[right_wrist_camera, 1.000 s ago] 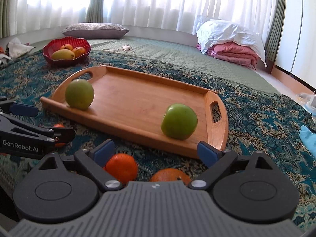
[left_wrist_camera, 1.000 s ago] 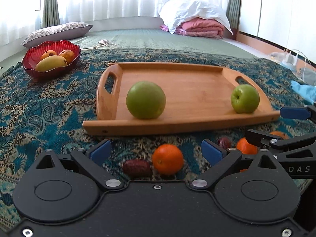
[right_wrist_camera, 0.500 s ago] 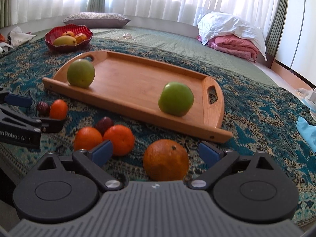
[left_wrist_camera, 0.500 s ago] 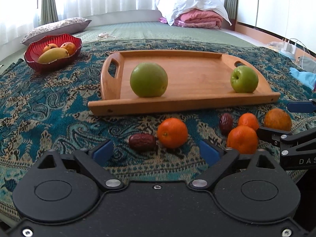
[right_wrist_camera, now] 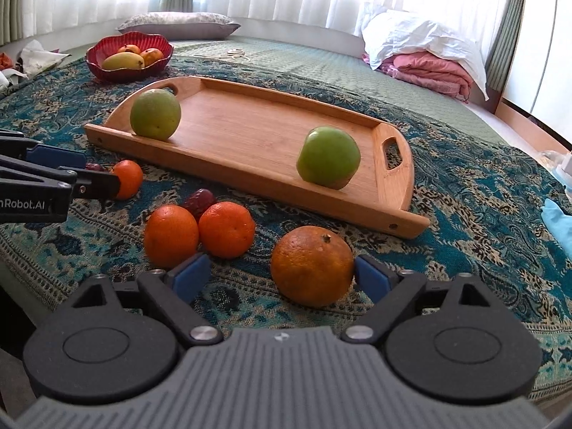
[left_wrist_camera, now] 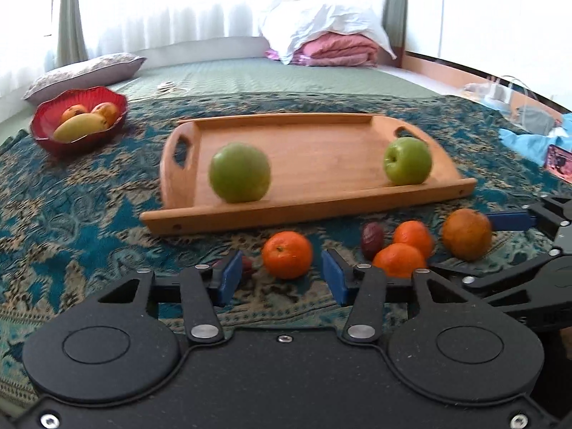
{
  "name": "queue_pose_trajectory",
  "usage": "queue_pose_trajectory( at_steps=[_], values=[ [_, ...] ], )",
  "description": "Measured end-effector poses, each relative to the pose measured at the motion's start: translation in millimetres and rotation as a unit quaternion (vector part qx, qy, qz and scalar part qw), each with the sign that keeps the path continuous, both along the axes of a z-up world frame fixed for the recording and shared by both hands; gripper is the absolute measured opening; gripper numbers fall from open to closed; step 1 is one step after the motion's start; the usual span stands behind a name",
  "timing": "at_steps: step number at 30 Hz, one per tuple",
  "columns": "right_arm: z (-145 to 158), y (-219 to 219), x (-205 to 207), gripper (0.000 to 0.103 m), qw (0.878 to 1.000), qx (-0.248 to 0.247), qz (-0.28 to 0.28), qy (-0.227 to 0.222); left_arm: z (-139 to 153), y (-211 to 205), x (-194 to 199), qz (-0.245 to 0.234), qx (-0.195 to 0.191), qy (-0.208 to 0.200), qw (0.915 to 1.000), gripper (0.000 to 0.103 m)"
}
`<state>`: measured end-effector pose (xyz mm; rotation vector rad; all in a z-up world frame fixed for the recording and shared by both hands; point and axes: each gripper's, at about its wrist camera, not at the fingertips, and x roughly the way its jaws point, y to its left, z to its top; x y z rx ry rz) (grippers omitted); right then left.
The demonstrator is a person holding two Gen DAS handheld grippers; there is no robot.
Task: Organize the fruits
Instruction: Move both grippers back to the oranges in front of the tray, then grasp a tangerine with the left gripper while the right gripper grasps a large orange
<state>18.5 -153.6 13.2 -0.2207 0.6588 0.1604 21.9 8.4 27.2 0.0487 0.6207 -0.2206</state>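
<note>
Orange fruit: large orange now between right hand-held gripper pads, open, ungripped; left hand-held gripper narrowed around tangerine, not clamped.

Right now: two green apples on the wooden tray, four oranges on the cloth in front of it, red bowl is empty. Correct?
Not quite: the red bowl is not empty. The right wrist view shows a yellow mango and other orange-red fruit in it. The rest holds: two green apples sit on the wooden tray, and four oranges lie on the cloth in front of it.
</note>
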Motion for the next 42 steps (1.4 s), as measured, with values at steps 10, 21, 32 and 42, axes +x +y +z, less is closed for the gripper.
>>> queue_pose_trajectory(
  at_steps=[10, 21, 32, 42],
  values=[
    [1.4, -9.9, -0.3, 0.077, 1.0, 0.002, -0.013, 0.008, -16.5, -6.7, 18.2, 0.016, -0.022, 0.038, 0.9989, 0.047],
    [-4.7, -13.3, 6.9, 0.057, 0.999, 0.011, -0.032, 0.013, -21.1, -8.6, 34.9, 0.031, -0.028, 0.045, 0.9981, 0.033],
    [8.2, -16.3, 4.1, 0.052, 0.998, 0.037, -0.049, -0.013, 3.1, -12.6, 22.9, 0.028, -0.015, 0.003, 0.9995, 0.032],
    [39.0, -18.3, 20.8, 0.052, 0.995, 0.068, -0.052, -0.045, 39.3, -6.4, 39.5, 0.034, -0.02, -0.02, 0.999, 0.032]
  ],
)
